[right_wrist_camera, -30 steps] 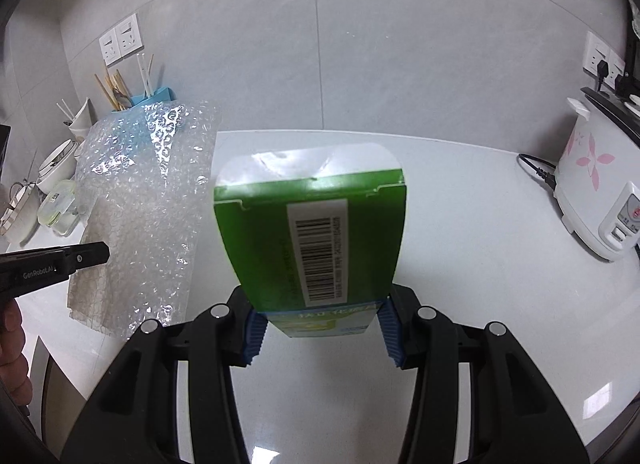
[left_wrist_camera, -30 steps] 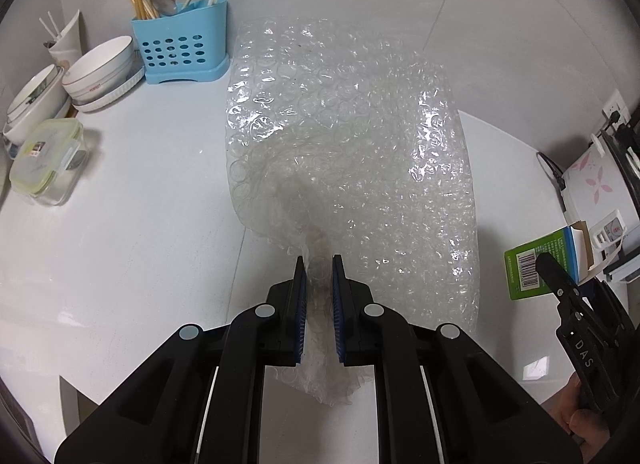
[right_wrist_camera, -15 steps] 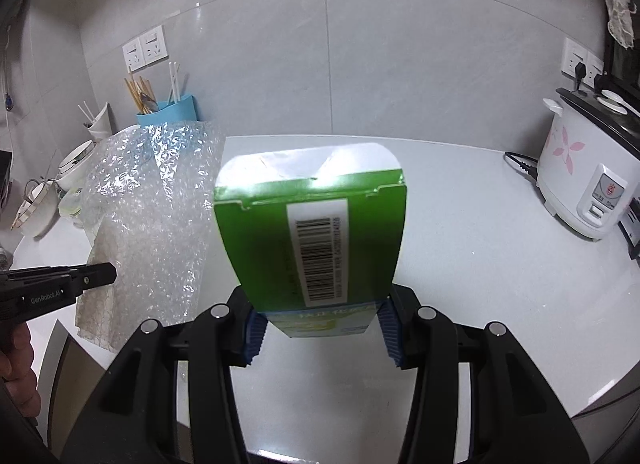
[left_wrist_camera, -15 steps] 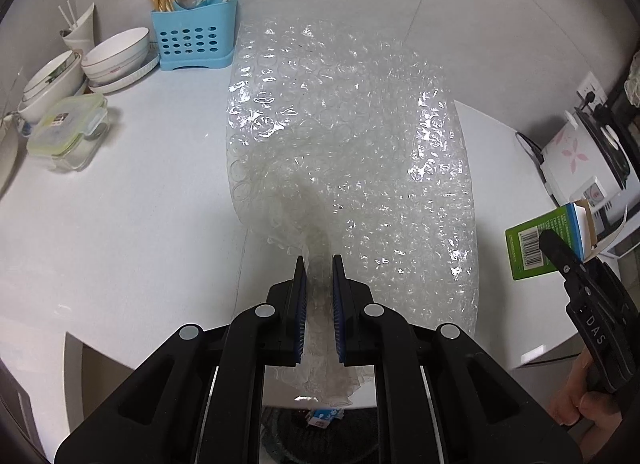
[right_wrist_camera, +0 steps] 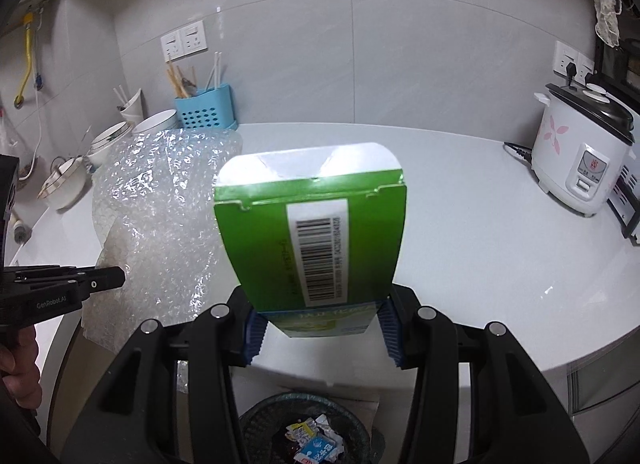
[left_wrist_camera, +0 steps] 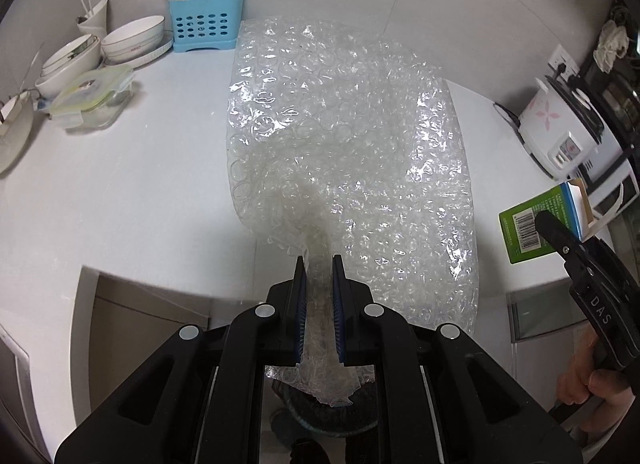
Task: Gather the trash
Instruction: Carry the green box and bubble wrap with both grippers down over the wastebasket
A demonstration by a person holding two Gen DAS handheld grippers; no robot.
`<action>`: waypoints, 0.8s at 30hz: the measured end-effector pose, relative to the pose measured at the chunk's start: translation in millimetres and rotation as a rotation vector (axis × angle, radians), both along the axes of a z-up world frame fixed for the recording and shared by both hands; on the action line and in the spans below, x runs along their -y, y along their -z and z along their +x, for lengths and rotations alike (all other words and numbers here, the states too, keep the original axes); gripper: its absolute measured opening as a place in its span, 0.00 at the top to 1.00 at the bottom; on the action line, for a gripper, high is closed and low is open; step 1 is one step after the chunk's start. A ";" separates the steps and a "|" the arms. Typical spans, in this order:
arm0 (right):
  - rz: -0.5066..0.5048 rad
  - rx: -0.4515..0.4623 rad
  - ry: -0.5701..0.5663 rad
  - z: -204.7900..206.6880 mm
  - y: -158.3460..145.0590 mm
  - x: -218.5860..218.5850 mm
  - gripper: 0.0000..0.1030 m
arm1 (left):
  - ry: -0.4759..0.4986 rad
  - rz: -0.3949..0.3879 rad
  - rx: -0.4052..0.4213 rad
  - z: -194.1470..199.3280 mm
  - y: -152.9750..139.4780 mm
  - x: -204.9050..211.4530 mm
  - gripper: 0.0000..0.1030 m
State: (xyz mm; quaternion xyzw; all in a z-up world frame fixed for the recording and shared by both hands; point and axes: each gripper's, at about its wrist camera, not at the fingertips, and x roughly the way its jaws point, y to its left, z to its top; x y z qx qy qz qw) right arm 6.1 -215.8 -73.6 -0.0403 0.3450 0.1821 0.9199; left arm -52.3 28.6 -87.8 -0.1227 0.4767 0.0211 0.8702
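left gripper (left_wrist_camera: 318, 276): black angular plastic body, silver round screws, "GenRobot.AI" in white on its side
right gripper (right_wrist_camera: 320, 324): same black body, white "DAS" lettering
fingers (left_wrist_camera: 300, 304): blue ribbed pads

A home kitchen
White desk (right_wrist_camera: 460, 224) with stacked bowls (left_wrist_camera: 132, 38), a blue cutlery holder (left_wrist_camera: 206, 24), a rice cooker (right_wrist_camera: 580, 152), tiled wall with sockets (right_wrist_camera: 184, 42)

Left gripper (left_wrist_camera: 318, 264), lower centre of its frame: jaws nearly closed, clamped. Right gripper (right_wrist_camera: 320, 320), lower centre: jaws partly spread, gripping. Right hand (left_wrist_camera: 592, 384) at lower right edge.
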 end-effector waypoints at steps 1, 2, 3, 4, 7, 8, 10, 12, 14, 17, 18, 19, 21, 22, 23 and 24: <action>0.002 -0.003 -0.008 -8.2 1.6 0.5 0.56 | 0.009 0.008 -0.002 -6.9 1.0 0.7 0.90; 0.004 -0.006 -0.017 -16.9 3.4 1.1 0.56 | 0.016 0.007 -0.003 -14.9 1.4 0.5 0.90; 0.004 -0.009 -0.025 -23.2 5.0 1.5 0.56 | 0.021 -0.001 -0.003 -22.1 2.0 0.4 0.90; 0.003 -0.015 -0.031 -30.1 7.2 1.9 0.56 | 0.029 -0.009 -0.004 -30.4 2.9 0.7 0.90; 0.001 -0.028 -0.055 -52.5 15.2 2.4 0.56 | 0.064 -0.008 -0.015 -54.3 10.7 7.3 0.90; -0.002 -0.033 -0.061 -59.5 18.6 2.4 0.56 | 0.076 -0.002 -0.016 -61.5 14.7 10.0 0.90; -0.006 -0.043 -0.060 -68.8 24.6 3.2 0.56 | 0.085 0.007 -0.027 -73.7 25.5 12.7 0.90; -0.009 -0.062 -0.054 -76.7 32.1 5.1 0.56 | 0.084 -0.015 -0.053 -84.1 39.8 13.3 0.90; -0.009 -0.077 -0.047 -82.5 37.6 7.2 0.56 | 0.084 -0.017 -0.070 -92.6 51.9 14.8 0.90; -0.009 -0.096 -0.049 -91.1 47.0 10.8 0.56 | 0.090 -0.031 -0.096 -104.9 69.8 17.4 0.90; -0.010 -0.106 -0.056 -94.4 51.4 11.7 0.56 | 0.093 -0.040 -0.108 -108.6 75.5 18.4 0.90; -0.012 -0.115 -0.064 -98.0 56.2 12.5 0.56 | 0.092 -0.049 -0.119 -112.8 80.4 19.0 0.90; -0.019 -0.132 -0.076 -104.8 65.7 13.8 0.56 | 0.096 -0.065 -0.123 -121.5 87.3 20.9 0.90; -0.024 -0.139 -0.079 -108.1 70.7 14.8 0.56 | 0.099 -0.063 -0.118 -126.3 90.2 22.9 0.90; -0.027 -0.147 -0.082 -111.8 76.8 16.1 0.56 | 0.102 -0.061 -0.115 -129.9 93.3 24.3 0.90; -0.032 -0.157 -0.082 -114.1 82.1 17.2 0.56 | 0.103 -0.062 -0.123 -133.9 99.1 25.5 0.90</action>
